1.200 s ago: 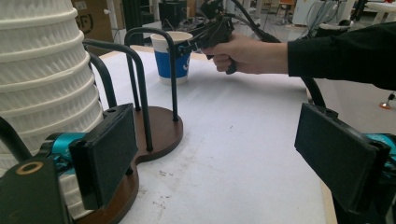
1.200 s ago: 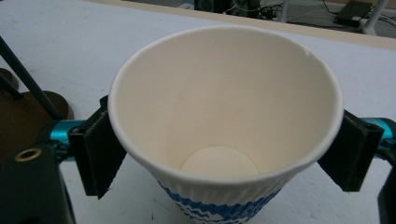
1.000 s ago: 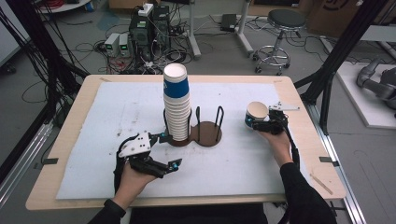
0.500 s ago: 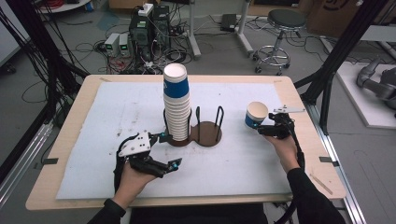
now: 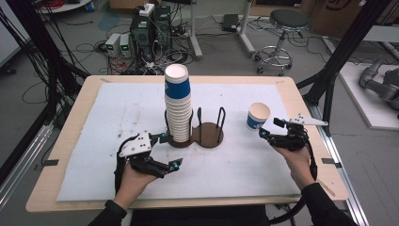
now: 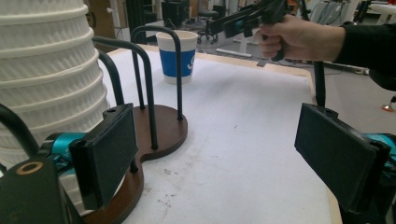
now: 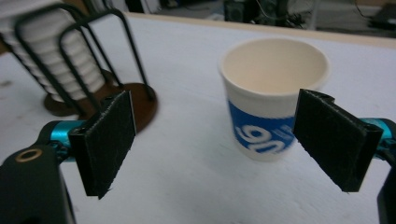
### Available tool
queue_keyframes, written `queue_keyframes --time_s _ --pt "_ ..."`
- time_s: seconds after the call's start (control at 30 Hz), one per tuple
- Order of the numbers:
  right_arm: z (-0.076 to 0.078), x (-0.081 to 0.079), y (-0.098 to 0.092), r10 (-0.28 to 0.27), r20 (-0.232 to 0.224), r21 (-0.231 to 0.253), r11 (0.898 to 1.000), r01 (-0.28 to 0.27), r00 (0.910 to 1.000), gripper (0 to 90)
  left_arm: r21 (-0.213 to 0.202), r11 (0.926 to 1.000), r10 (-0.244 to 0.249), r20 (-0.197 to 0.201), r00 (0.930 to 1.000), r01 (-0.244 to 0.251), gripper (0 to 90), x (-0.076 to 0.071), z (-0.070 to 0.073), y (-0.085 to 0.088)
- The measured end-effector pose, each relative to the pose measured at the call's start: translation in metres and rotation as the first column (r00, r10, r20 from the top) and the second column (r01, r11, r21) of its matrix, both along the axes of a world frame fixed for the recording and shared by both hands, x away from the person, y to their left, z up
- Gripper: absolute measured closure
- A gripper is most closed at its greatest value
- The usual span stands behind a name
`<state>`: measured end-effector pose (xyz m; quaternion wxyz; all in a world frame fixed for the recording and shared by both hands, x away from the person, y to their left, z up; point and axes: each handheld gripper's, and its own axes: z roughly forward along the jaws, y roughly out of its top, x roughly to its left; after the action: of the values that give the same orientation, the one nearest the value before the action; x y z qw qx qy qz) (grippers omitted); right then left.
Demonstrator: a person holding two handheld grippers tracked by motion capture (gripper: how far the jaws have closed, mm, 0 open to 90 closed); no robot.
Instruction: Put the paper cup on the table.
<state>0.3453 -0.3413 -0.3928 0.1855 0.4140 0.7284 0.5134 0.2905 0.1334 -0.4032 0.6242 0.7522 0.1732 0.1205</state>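
Single cup stood upright on tabletop; R tongs wide, empty beside it; L tongs wide, empty, near stack, ready for next.

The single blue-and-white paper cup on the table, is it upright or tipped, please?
Upright: the blue-and-white paper cup stands on its base on the white mat, open mouth up, empty inside.

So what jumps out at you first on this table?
The tall stack of white and blue paper cups towers at the middle of the white-covered table, standing in one ring of a dark brown wooden holder with black wire loops. To its right a single blue and white paper cup stands upright alone, with the open right gripper just beside it.
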Motion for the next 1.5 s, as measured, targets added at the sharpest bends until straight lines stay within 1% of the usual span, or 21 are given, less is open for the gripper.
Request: queue_keyframes --time_s 0.1,0.17,0.23,0.3,0.37,0.4,0.43,0.57,0.67,0.73,0.77,0.93,1.0,1.03,1.1,1.13,1.17,1.2,1.27,1.3,1.5 --pt "0.006 -0.009 0.007 0.065 0.034 0.048 0.997 -0.067 0.9973 14.1 0.005 0.9999 0.009 -0.002 1.0 -0.009 13.2 0.0 0.0 0.001" --pt "0.01 -0.015 0.012 0.109 0.068 0.072 0.991 -0.114 0.9917 14.1 0.0 1.0 0.007 -0.008 0.9999 -0.007 13.1 0.0 0.001 0.001" --pt "0.011 -0.021 0.018 0.158 0.109 0.074 0.983 -0.167 0.9814 14.1 -0.015 0.9999 -0.004 -0.015 0.9999 0.004 13.1 0.0 0.002 0.001" --pt "0.011 -0.024 0.023 0.19 0.132 0.083 0.976 -0.202 0.9728 14.1 -0.003 1.0 -0.008 -0.006 1.0 0.008 13.2 0.0 0.002 0.0" --pt "0.012 -0.027 0.028 0.222 0.154 0.081 0.968 -0.236 0.9627 14.1 0.004 1.0 -0.008 -0.008 0.9999 0.008 13.1 0.002 0.001 0.0" --pt "0.013 -0.029 0.03 0.231 0.166 0.08 0.966 -0.247 0.9587 14.1 0.012 0.9999 -0.01 -0.008 0.9999 0.01 13.2 0.003 0.002 0.0" --pt "0.013 -0.031 0.032 0.231 0.179 0.077 0.966 -0.247 0.9565 14.1 0.016 0.9998 -0.009 -0.004 1.0 0.009 13.2 0.003 0.002 0.0" --pt "0.012 -0.033 0.039 0.273 0.177 0.062 0.956 -0.287 0.9457 14.1 0.026 0.9997 -0.001 0.024 0.9997 0.0 13.2 0.003 0.005 0.002" --pt "0.012 -0.034 0.041 0.276 0.177 0.052 0.956 -0.289 0.9446 14.1 0.033 0.9994 0.008 0.031 0.9995 -0.009 13.2 0.003 0.006 0.004" --pt "0.012 -0.035 0.04 0.27 0.181 0.042 0.959 -0.282 0.9457 14.1 0.034 0.9993 0.01 0.036 0.9993 -0.012 13.1 0.003 0.007 0.005" --pt "0.012 -0.037 0.039 0.273 0.181 0.047 0.957 -0.286 0.9449 14.2 0.032 0.9994 0.013 0.035 0.9993 -0.014 13.2 0.002 0.007 0.005" --pt "0.013 -0.041 0.037 0.261 0.202 0.06 0.959 -0.278 0.944 14.2 0.039 0.9992 0.003 0.051 0.9987 -0.005 13.2 -0.001 0.009 0.004" --pt "0.012 -0.04 0.038 0.272 0.197 0.061 0.955 -0.289 0.9417 14.2 0.042 0.9991 0.003 0.054 0.9986 -0.005 13.2 -0.001 0.01 0.003" --pt "0.012 -0.039 0.039 0.273 0.204 0.056 0.955 -0.29 0.9401 14.2 0.044 0.999 0.002 0.053 0.9986 -0.004 13.1 -0.001 0.009 0.004" --pt "0.011 -0.038 0.039 0.284 0.214 0.058 0.951 -0.302 0.9346 14.2 0.044 0.999 0.006 0.048 0.9988 -0.008 13.2 0.0 0.009 0.005" --pt "0.011 -0.038 0.04 0.282 0.218 0.056 0.952 -0.301 0.9344 14.2 0.041 0.9991 0.009 0.046 0.9989 -0.011 13.2 -0.001 0.008 0.005" --pt "0.01 -0.037 0.04 0.288 0.214 0.063 0.95 -0.307 0.9334 14.2 0.043 0.999 0.008 0.048 0.9988 -0.01 13.2 -0.001 0.008 0.006" --pt "0.01 -0.037 0.04 0.285 0.21 0.064 0.951 -0.304 0.9353 14.2 0.04 0.9991 0.011 0.048 0.9988 -0.013 13.2 -0.001 0.009 0.006" --pt "0.01 -0.037 0.04 0.285 0.22 0.056 0.951 -0.304 0.9329 14.2 0.039 0.9992 0.011 0.051 0.9986 -0.013 13.2 -0.002 0.009 0.007" --pt "0.009 -0.036 0.041 0.283 0.219 0.059 0.951 -0.302 0.9337 14.2 0.039 0.9992 0.011 0.054 0.9985 -0.013 13.2 -0.002 0.009 0.007" --pt "0.007 -0.037 0.043 0.292 0.234 0.058 0.948 -0.313 0.9274 14.2 0.041 0.999 0.015 0.057 0.9983 -0.017 13.2 -0.004 0.01 0.008"
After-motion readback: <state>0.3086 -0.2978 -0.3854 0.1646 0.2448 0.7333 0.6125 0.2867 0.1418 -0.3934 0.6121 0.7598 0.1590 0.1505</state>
